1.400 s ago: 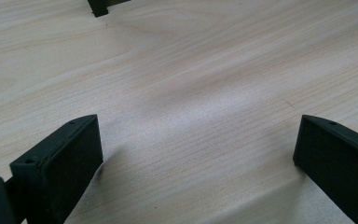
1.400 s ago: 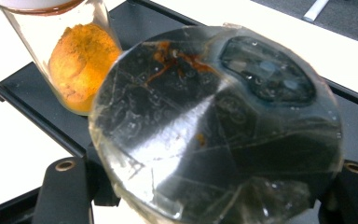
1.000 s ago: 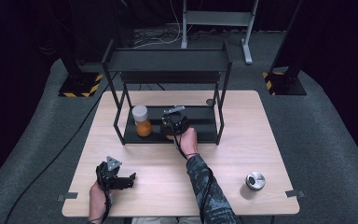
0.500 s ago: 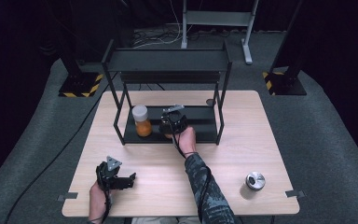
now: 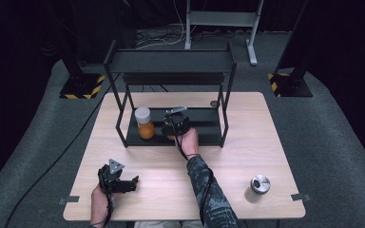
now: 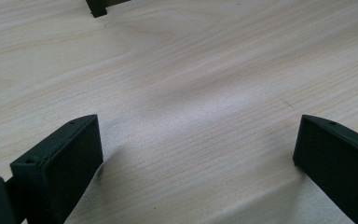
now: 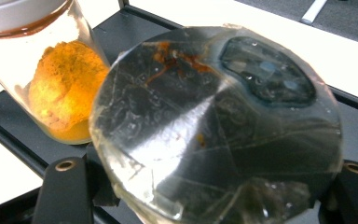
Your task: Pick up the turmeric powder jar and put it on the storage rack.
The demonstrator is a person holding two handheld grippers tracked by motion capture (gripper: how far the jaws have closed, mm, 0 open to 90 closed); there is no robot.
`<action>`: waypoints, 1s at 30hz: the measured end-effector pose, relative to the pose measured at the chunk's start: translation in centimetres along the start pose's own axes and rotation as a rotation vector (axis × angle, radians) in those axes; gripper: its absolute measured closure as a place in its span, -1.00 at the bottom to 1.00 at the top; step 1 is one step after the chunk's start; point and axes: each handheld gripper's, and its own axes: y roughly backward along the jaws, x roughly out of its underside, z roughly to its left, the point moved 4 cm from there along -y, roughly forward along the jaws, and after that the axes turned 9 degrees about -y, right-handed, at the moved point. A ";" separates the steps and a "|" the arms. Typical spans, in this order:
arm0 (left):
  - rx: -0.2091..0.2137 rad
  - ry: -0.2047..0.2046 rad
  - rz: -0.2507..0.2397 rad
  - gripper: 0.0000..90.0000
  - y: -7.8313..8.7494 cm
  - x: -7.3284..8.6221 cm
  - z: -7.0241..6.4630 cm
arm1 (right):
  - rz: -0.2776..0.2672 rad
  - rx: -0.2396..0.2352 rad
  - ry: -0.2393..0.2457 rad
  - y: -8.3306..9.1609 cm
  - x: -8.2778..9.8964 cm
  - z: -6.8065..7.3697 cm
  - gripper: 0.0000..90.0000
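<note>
Our right tool (image 5: 173, 124) is clenched on a clear jar (image 7: 219, 130), holding it over the black rack's (image 5: 171, 61) bottom shelf, just beside a jar of orange powder (image 5: 145, 124). Our left tool (image 5: 123, 183) rests released on the wooden bench (image 5: 247, 109); a metal-lidded jar (image 5: 259, 184) stands well apart.

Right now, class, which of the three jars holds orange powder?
The white-lidded jar standing on the rack's bottom shelf, left of the clear jar in the right gripper. The third jar stands near the table's corner.
</note>
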 end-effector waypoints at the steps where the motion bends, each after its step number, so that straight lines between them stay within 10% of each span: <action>1: 0.000 -0.001 0.001 -0.98 0.0 0.0 0.0 | 0.001 0.000 -0.003 -0.1 0.0 0.0 -0.32; 30: 0.001 0.000 0.000 -0.98 0.0 0.0 0.0 | -0.061 0.018 -0.046 -1.5 1.1 0.1 -0.32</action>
